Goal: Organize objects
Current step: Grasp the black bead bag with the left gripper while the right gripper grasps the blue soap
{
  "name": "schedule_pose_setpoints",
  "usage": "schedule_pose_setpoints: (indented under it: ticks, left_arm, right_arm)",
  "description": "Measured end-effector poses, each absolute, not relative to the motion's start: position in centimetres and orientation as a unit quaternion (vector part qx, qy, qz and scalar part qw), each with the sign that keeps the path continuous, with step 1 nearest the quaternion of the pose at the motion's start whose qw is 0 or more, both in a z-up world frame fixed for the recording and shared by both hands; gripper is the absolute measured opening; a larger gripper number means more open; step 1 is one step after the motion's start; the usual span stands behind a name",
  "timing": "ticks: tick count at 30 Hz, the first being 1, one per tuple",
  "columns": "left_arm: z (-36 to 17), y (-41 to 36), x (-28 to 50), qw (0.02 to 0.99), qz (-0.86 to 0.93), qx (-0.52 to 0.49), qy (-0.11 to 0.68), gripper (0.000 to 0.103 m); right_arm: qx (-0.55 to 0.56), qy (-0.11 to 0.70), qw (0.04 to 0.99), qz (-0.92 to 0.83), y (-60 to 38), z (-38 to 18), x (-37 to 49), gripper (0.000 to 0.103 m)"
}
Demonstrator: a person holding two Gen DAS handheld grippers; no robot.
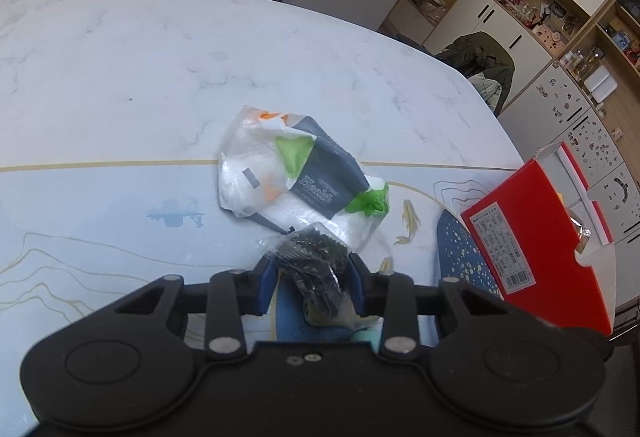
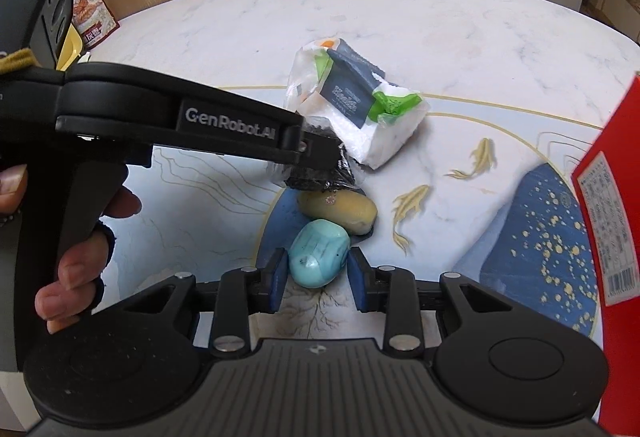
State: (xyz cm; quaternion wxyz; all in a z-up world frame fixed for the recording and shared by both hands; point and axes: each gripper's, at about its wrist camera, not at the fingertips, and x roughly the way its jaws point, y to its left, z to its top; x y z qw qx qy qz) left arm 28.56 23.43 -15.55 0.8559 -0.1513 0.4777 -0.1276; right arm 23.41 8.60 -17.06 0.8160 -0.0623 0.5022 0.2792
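While the left gripper (image 1: 312,277) is clamped on a black crinkly item in clear wrap (image 1: 314,261), lifted just above the table (image 1: 120,77), the right gripper (image 2: 318,269) sits low with its jaws parted around a turquoise soap-like bar (image 2: 318,257); the pads flank it, but I can't tell if they touch, so I read it as not yet gripped. In the right wrist view the black item (image 2: 320,169) hangs over a yellowish oval bar (image 2: 338,211), which lies touching the turquoise one on the blue patch of the table mat. A crumpled tissue pack (image 2: 352,109) in white, grey and green wrap lies just beyond, close to the black item. An open red box (image 1: 536,237) stands at the right edge of the table, well apart from the cluster, and is probably the bin for all this, though that's a guess. A hand (image 2: 76,257) holds the left gripper's handle. Step in hand: a two-handed pick, left done, right about to close. Next move for the right: squeeze across the bar's short width, keep centred since the rounded surface could slip, lift straight up to clear the yellow bar. The left should carry its load toward the box without snagging the loose wrap on the tissue pack.
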Motion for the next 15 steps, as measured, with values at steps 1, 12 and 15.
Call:
schedule_pose_setpoints:
  ticks: [1,12,15]
  left_arm:
    - [-15.5,23.5,28.4,0.856,-0.128,-0.15,0.477,0.034]
    - [-14.3,23.9,27.1,0.858,-0.129,-0.155,0.473,0.034]
    - [-13.3,23.6,26.6,0.861,-0.135,-0.155,0.466,0.034]
  right_arm:
    - [-0.061,0.501,0.817,0.277,8.3,-16.9,23.2,0.031]
    - [-0.023,0.484,0.844,0.229,2.8,-14.2,21.6,0.031]
    - [-0.005,0.479,0.852,0.212,0.9,-13.2,21.1,0.031]
